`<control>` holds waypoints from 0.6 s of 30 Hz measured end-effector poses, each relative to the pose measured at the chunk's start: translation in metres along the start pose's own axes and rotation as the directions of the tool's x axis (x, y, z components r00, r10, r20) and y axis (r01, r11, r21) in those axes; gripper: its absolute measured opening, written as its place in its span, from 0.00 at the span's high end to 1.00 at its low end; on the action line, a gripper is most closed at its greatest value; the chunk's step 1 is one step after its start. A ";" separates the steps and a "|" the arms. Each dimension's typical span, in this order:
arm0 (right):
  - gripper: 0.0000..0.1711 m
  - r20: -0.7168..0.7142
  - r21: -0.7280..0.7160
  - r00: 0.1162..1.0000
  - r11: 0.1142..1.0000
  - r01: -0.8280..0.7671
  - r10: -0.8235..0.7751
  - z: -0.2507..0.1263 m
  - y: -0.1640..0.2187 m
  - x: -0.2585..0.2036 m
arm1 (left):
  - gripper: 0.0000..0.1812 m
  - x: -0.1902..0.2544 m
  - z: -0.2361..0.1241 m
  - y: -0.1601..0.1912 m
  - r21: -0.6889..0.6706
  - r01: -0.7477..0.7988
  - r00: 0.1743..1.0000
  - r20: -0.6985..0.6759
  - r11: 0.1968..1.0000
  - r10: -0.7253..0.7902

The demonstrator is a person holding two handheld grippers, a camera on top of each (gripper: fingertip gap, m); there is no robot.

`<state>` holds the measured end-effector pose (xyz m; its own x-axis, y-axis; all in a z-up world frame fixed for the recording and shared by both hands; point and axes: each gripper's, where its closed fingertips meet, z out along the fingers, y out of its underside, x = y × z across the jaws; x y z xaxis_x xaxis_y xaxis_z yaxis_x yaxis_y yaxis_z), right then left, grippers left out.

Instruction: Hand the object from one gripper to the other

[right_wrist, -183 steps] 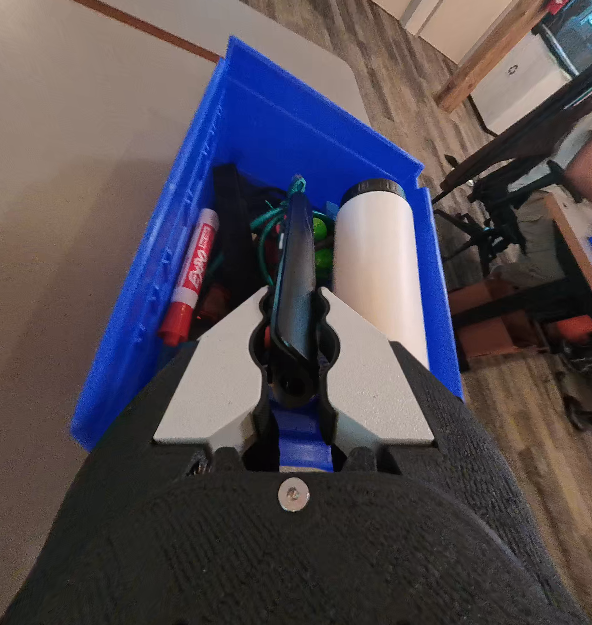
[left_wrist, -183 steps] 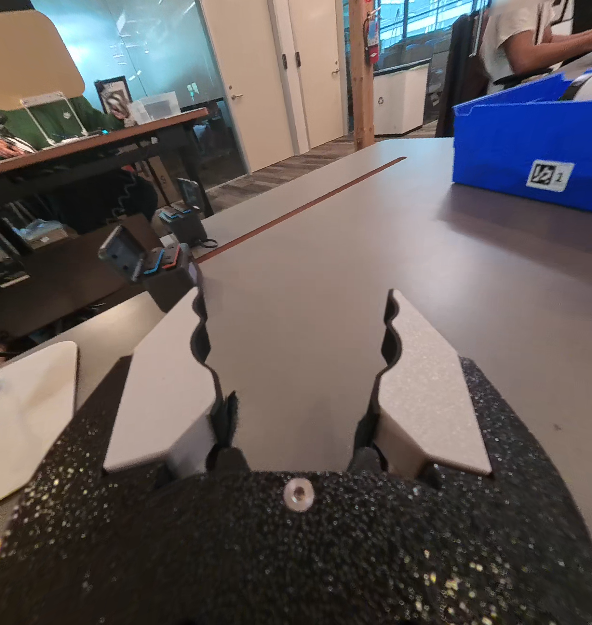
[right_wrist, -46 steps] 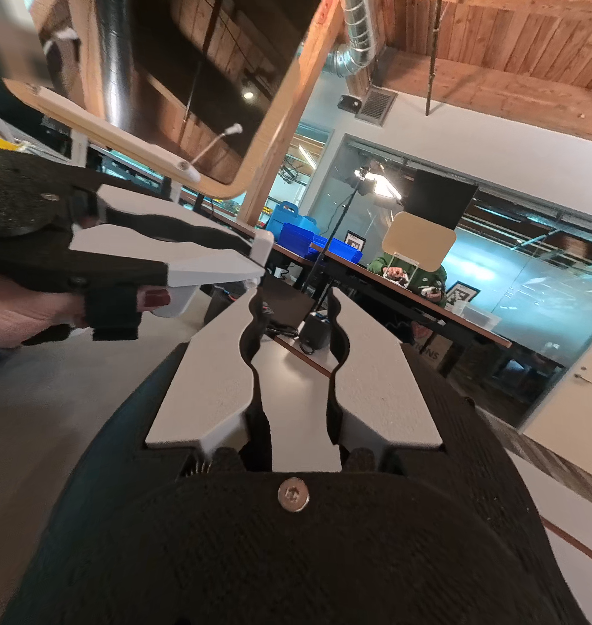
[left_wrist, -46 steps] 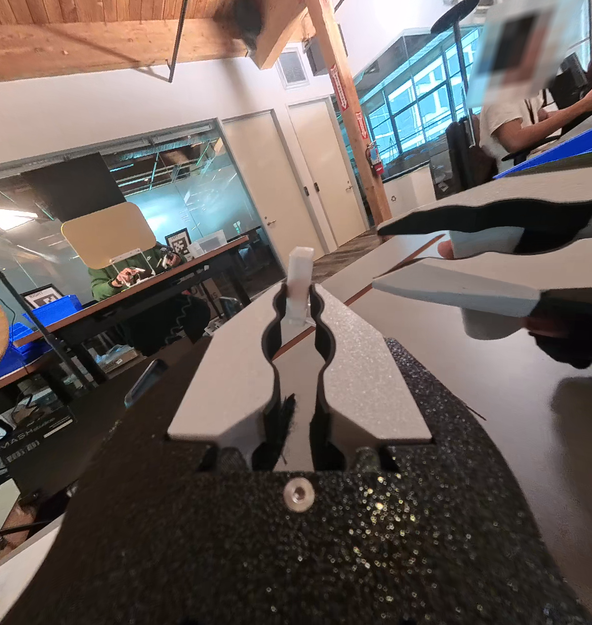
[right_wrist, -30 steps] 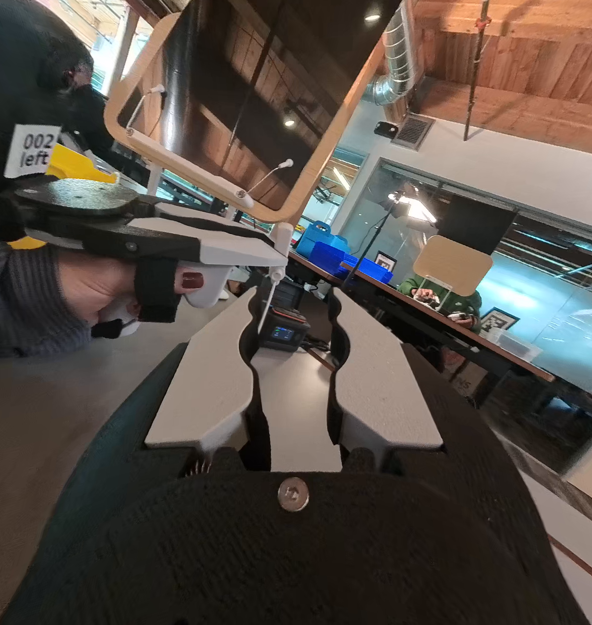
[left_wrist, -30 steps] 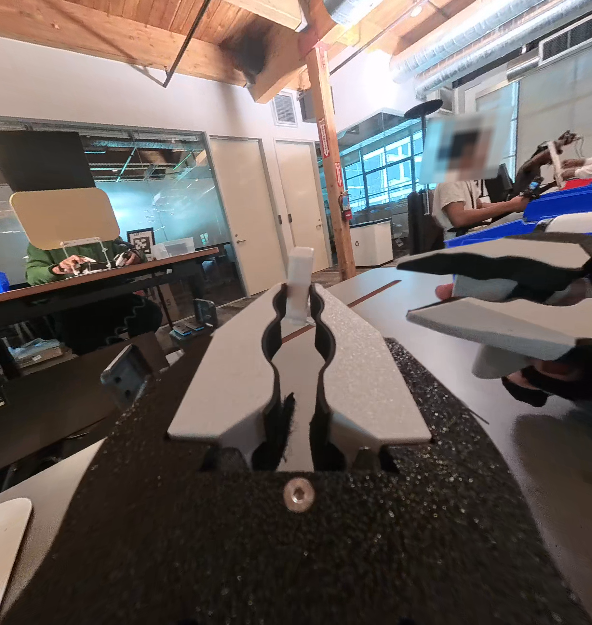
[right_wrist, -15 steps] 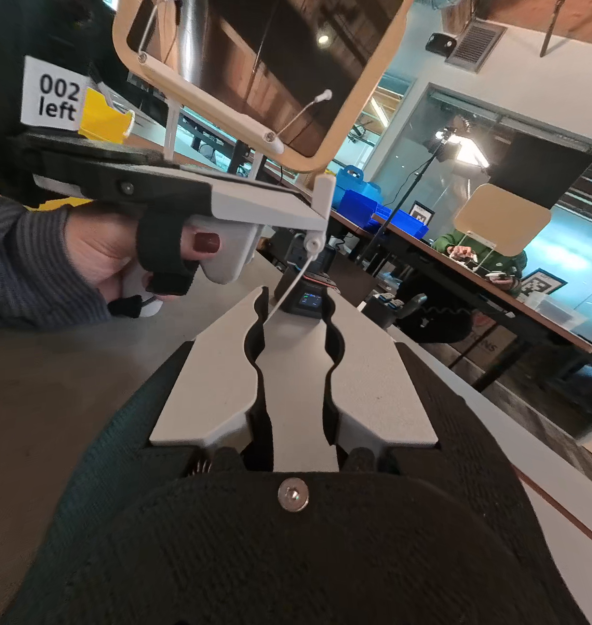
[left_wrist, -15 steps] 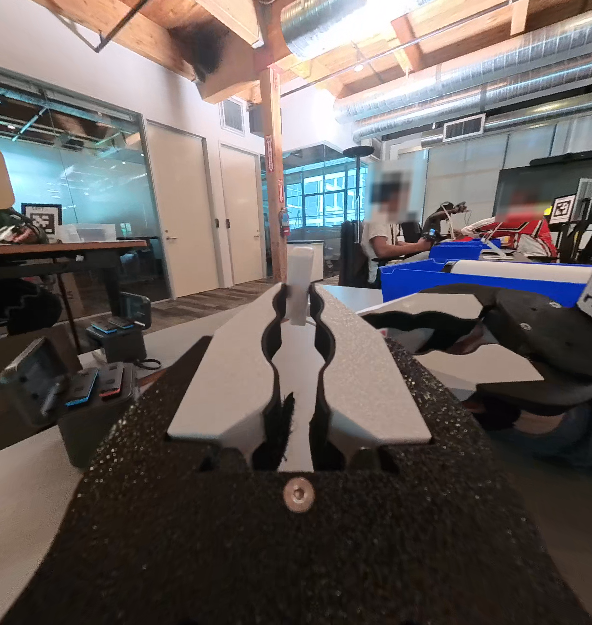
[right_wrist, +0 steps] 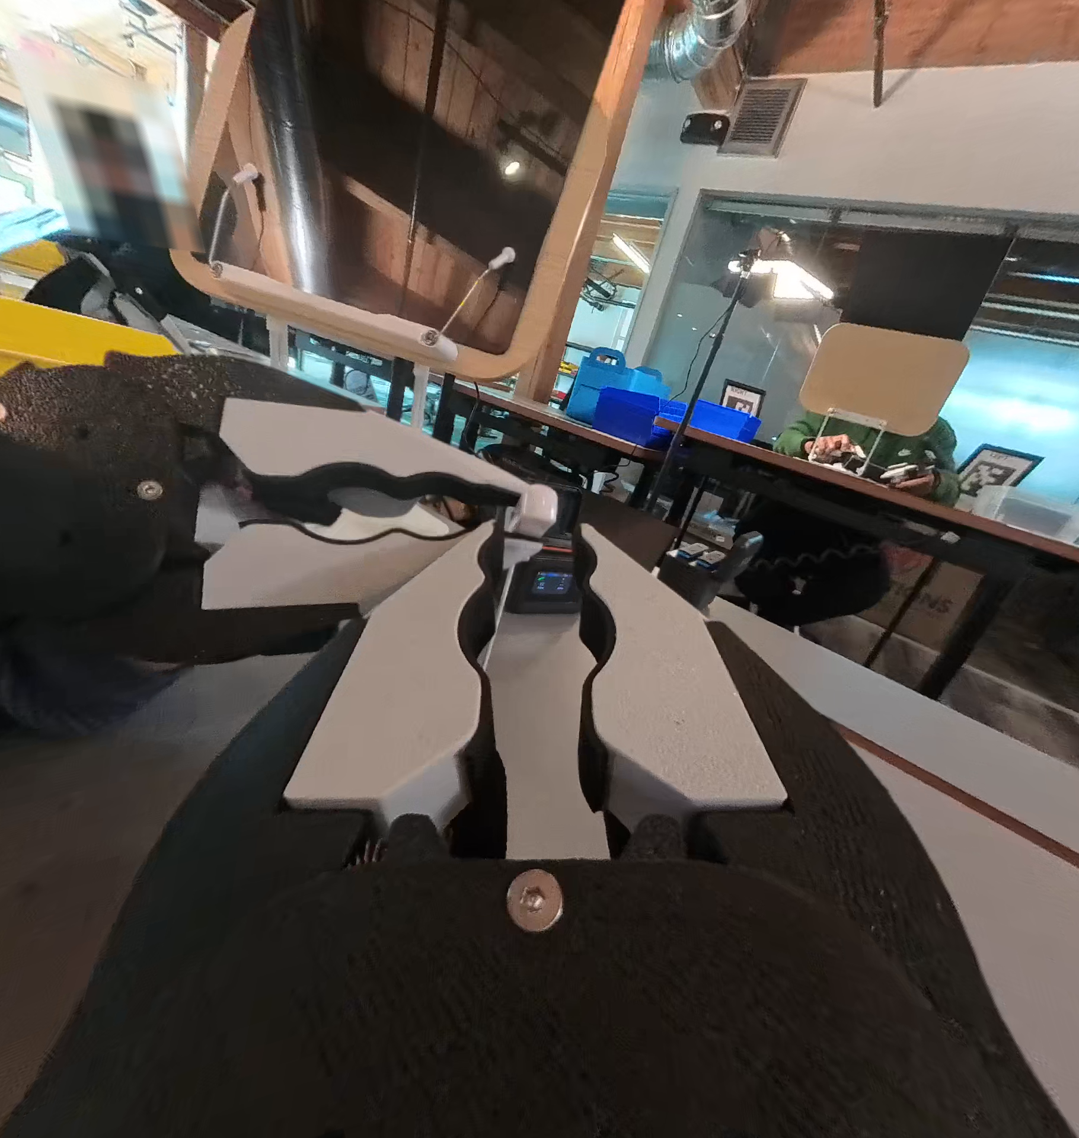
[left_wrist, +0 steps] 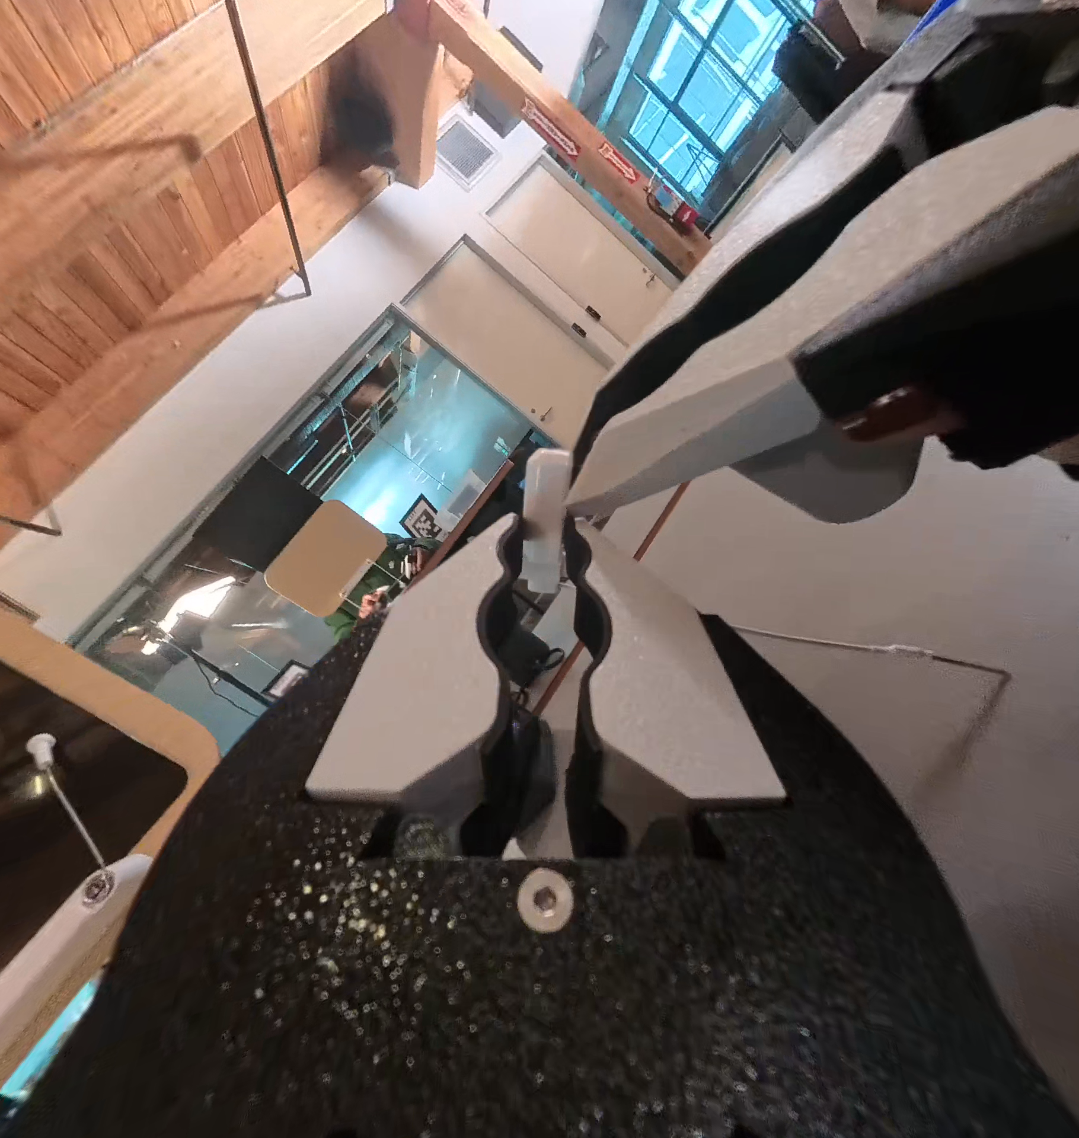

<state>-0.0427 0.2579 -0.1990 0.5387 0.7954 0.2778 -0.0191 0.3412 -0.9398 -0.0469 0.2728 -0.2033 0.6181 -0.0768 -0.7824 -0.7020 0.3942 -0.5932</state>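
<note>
My left gripper (left_wrist: 540,542) pinches a small white plug (left_wrist: 544,506) at its fingertips, so most of the plug pokes out free for the other tongs to take. A thin white cord trails from it. My right gripper (right_wrist: 534,554) stands open, the plug at twelve o'clock between its tips, not yet clamped. In the left view the right gripper comes in from two o'clock, touching the plug.
</note>
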 end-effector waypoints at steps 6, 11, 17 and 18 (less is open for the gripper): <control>0.88 0.044 0.040 0.998 0.998 -0.050 0.048 -0.002 -0.006 -0.003 | 0.94 0.004 0.000 -0.002 0.005 -0.043 0.999 -0.014 0.999 0.043; 0.94 0.059 0.027 0.994 0.995 -0.098 0.097 -0.001 -0.007 0.001 | 0.94 0.005 0.000 -0.014 0.041 -0.106 0.994 -0.014 0.993 0.107; 0.94 0.142 0.036 0.976 0.984 -0.172 0.165 0.010 -0.046 0.009 | 0.77 -0.031 -0.002 -0.040 0.123 0.117 0.991 -0.076 0.986 -0.108; 0.94 0.188 0.037 0.963 0.978 -0.203 0.193 0.013 -0.054 0.008 | 0.68 -0.036 -0.004 -0.046 0.129 0.206 0.973 -0.128 0.970 -0.190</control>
<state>-0.0484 0.2522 -0.1438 0.3564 0.9261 0.1239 -0.1591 0.1908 -0.9687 -0.0384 0.2540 -0.1489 0.6894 -0.2669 -0.6734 -0.5082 0.4843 -0.7122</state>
